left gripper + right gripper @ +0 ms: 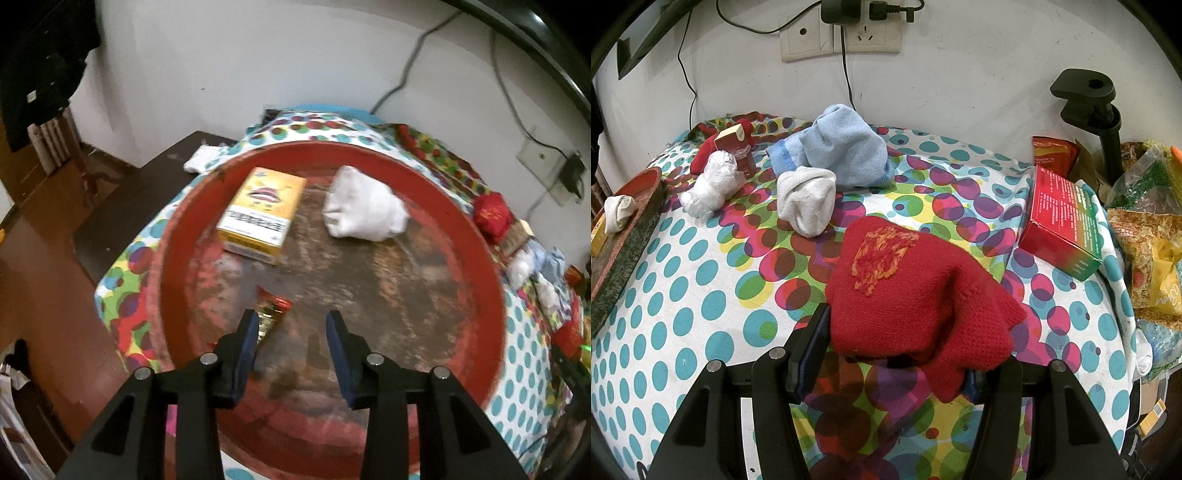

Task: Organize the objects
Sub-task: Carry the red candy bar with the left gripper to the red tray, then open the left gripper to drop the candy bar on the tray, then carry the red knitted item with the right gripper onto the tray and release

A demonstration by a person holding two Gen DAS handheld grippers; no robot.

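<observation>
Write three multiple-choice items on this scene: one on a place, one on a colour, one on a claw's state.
1. Where does the yellow box lie?
A. in the red tray
B. on the floor
C. on the blue towel

2. What colour is the knitted item between the right claw's fingers?
A. white
B. red
C. green

3. What state is the left claw in?
A. shut on the box
B. shut on a sock
C. open, holding nothing

Answers: 1 A, it sits inside the rim; 2 B, red knit with orange embroidery; 3 C, the fingers stand apart over the tray.
</observation>
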